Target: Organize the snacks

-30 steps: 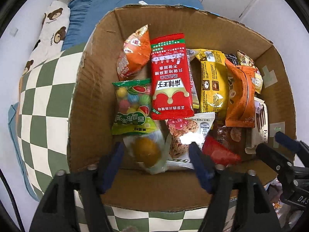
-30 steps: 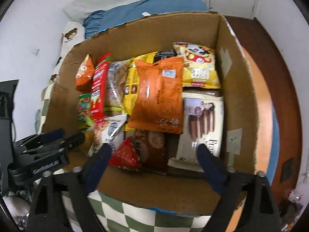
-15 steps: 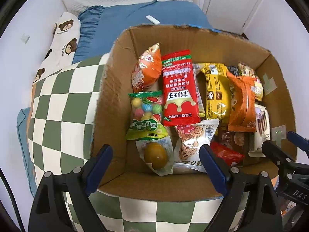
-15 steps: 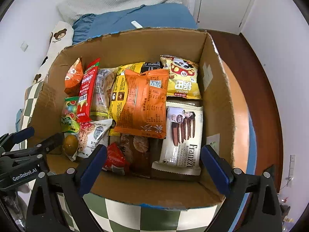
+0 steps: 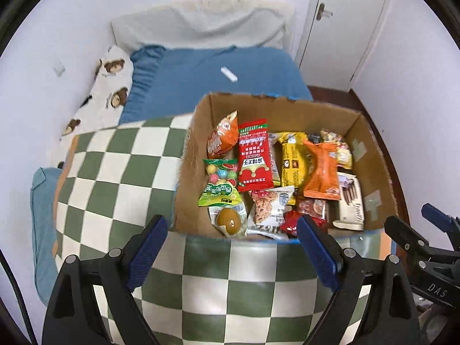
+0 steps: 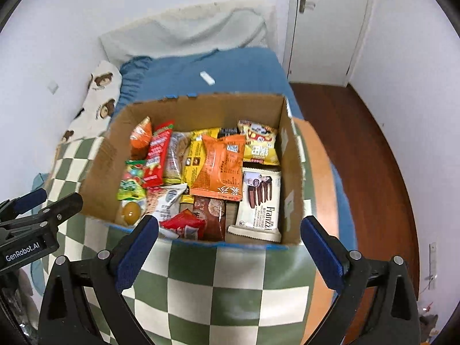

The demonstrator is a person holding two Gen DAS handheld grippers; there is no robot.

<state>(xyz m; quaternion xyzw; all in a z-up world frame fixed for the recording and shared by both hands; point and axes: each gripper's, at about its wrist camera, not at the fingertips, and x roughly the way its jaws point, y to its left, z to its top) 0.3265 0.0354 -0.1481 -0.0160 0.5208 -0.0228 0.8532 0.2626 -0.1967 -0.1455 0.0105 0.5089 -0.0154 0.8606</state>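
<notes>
An open cardboard box (image 5: 189,178) sits on a checkered blanket and is packed with snacks. Inside lie a red packet (image 5: 254,158), an orange packet (image 5: 320,169), a green candy bag (image 5: 220,189), a sealed braised egg (image 5: 228,221) and a white wafer pack (image 6: 260,201). My left gripper (image 5: 230,227) hovers open above the box's near left edge with nothing between its fingers. My right gripper (image 6: 230,225) hangs open over the near edge of the box (image 6: 100,166), also holding nothing. Each gripper shows at the side of the other's view.
The green-and-white checkered blanket (image 5: 115,178) covers the bed around the box. Behind it lie blue bedding (image 5: 207,80), a bear-print pillow (image 5: 109,89) and a small white object (image 5: 229,74). A white door (image 5: 345,28) and brown wooden floor (image 6: 359,158) are to the right.
Both grippers have risen and drawn back from inside the box to above its near edge. The left jaws widened away from the egg pack, which stays in the box.
</notes>
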